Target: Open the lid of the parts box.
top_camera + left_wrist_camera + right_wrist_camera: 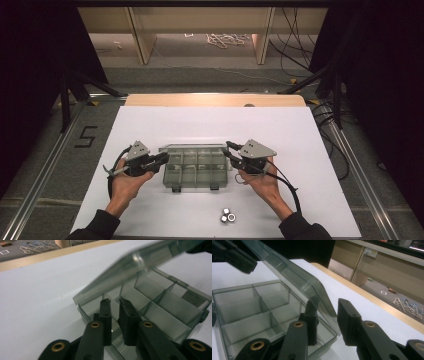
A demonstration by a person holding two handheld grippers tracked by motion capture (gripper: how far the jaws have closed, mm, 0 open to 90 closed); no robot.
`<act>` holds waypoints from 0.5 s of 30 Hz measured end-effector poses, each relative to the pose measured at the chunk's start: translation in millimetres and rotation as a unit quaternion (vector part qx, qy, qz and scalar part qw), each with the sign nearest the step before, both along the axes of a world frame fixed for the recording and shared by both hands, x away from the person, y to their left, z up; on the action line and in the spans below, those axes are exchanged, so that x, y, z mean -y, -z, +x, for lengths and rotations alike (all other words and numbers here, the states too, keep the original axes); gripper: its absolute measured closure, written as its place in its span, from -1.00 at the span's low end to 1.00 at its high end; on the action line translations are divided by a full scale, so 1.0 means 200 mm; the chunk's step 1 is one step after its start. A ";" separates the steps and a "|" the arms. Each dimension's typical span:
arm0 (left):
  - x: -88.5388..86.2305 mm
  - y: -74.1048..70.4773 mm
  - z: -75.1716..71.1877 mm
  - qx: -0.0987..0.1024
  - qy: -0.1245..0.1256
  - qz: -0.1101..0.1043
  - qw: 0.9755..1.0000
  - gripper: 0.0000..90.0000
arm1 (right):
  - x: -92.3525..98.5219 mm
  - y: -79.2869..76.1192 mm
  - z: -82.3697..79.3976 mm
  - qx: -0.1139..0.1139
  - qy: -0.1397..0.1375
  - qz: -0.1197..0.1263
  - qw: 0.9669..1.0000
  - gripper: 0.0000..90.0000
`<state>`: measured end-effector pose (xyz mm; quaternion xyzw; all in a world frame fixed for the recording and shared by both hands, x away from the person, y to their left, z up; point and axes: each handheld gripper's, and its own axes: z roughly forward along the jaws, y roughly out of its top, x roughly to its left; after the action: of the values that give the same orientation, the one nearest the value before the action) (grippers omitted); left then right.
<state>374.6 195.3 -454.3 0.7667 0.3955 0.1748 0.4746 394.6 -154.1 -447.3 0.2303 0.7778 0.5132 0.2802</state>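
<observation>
Box: clear compartment box [196, 169] sits mid-table on the white sheet [150, 125], lid [130, 267] raised at a slant.
Left gripper [159, 160]: at the box's left end, jaws slightly parted, gripping nothing.
Right gripper [228, 151]: jaws astride the lid's edge, not pinching it.
Nuts [228, 215]: near the front edge.

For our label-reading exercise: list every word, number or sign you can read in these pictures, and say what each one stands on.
"5": dark figure on the grey floor left of the table.
Pale sticker in the compartment box: too blurred to read.
Nothing else is legible.
</observation>
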 end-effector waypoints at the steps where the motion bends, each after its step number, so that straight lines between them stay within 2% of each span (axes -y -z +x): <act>1: 0.00 0.01 0.00 -0.003 0.002 0.005 1.000 0.68 | 0.00 0.00 0.00 0.002 0.003 0.001 1.000 0.59; 3: 0.00 0.02 0.00 -0.012 0.000 0.006 1.000 0.56 | 0.00 -0.01 0.00 0.003 0.004 0.003 1.000 0.61; 5: 0.00 0.03 -0.01 -0.017 0.002 0.011 1.000 0.55 | 0.00 -0.01 0.00 0.002 0.001 0.001 1.000 0.61; 10: -0.01 0.05 -0.03 -0.036 0.000 0.020 0.999 0.36 | 0.00 -0.01 0.00 0.000 0.003 0.002 1.000 0.62; 12: -0.01 0.05 -0.05 -0.043 0.005 0.028 0.999 0.31 | 0.00 -0.01 -0.01 -0.009 0.004 0.003 1.000 0.62; 14: -0.02 0.05 -0.06 -0.056 0.016 0.053 0.997 0.25 | 0.00 -0.01 0.00 -0.009 0.004 0.003 1.000 0.62; 15: 0.00 0.06 -0.06 -0.051 -0.001 0.033 0.998 0.22 | 0.00 -0.01 0.00 -0.009 0.005 0.005 1.000 0.62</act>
<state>362.3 195.5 -467.0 0.7896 0.4143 0.1487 0.4276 393.6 -154.3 -444.7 0.2401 0.7770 0.5132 0.2742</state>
